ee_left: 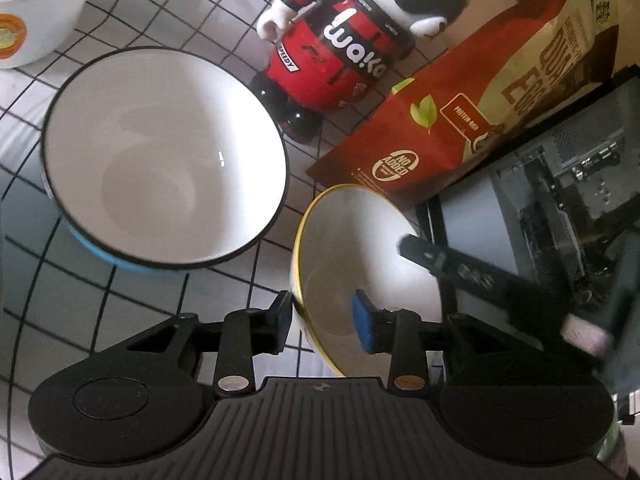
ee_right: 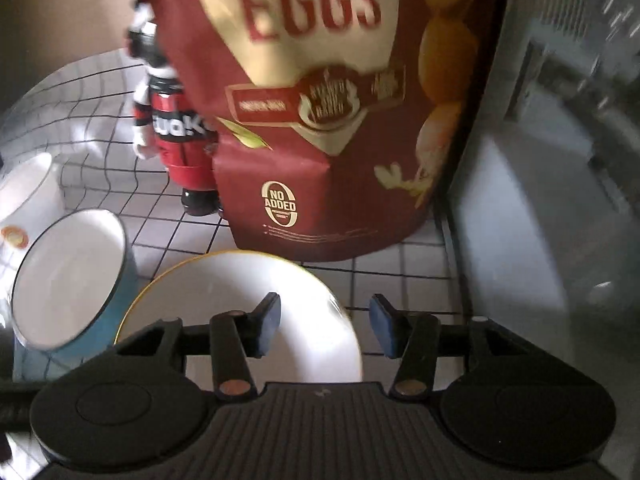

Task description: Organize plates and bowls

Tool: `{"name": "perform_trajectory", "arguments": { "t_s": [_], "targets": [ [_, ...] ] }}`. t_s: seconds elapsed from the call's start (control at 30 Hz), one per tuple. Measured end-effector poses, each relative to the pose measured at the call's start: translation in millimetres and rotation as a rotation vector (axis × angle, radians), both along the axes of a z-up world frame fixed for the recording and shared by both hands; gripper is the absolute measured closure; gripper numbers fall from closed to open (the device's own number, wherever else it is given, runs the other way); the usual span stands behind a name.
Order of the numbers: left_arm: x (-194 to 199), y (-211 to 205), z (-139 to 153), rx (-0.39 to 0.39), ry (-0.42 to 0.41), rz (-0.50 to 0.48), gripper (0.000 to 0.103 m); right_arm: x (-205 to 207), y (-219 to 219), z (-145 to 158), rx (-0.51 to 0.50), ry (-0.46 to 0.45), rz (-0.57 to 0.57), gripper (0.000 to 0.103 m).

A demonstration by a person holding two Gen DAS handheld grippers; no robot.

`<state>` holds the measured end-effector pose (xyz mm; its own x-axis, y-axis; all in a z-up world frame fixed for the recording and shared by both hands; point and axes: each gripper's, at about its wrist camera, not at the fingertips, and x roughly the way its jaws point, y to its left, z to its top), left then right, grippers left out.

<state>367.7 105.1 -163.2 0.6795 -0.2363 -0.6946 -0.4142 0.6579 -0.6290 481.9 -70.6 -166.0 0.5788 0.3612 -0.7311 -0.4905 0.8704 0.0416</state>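
Three bowls are sitting on a white cloth (ee_left: 240,268) crossed by a black grid: a yellow-rimmed bowl (ee_left: 360,240), a bigger bowl with a blue outside (ee_left: 160,156) beside it, and a white bowl with an orange sticker (ee_left: 36,12) farther off. A red pouch (ee_right: 320,120) is standing behind them, reading "EGGS", "NO ADDED" and "PROTEIN-RICH". A cow-shaped bottle (ee_left: 344,60) next to it is showing "wa!ko". A grey metal case (ee_left: 560,200) is standing at the cloth's edge. The left gripper (ee_left: 325,322) is straddling the near rim of the yellow-rimmed bowl, one pad outside touching the wall, the other inside and apart from it. The right gripper (ee_right: 325,326) is hovering parted over that bowl's edge, holding nothing.
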Motion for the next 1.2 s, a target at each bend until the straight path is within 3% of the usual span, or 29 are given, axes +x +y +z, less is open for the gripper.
{"name": "perform_trajectory", "arguments": {
  "t_s": [0.1,0.17,0.27,0.6,0.83,1.2],
  "targets": [
    [0,3,-2,-0.005,0.015,-0.022,0.074,22,3,-15,0.031,0.08,-0.019,0.064],
    [-2,4,-1,-0.014,0.018,-0.033,0.074,27,0,-18,0.07,0.102,-0.014,0.065],
    [-9,-1,6,0.048,0.033,-0.072,0.072,22,-6,-16,0.095,0.132,0.014,0.065],
    [-76,12,16,0.064,0.088,-0.104,0.072,-34,1,-14,0.096,0.215,0.189,0.065],
    [-121,30,22,0.063,0.128,-0.059,0.072,-84,16,-13,0.092,0.238,0.314,0.063],
    [-141,49,26,0.134,0.155,-0.06,0.068,-129,12,-14,0.152,0.352,0.397,0.06]
  ]
}}
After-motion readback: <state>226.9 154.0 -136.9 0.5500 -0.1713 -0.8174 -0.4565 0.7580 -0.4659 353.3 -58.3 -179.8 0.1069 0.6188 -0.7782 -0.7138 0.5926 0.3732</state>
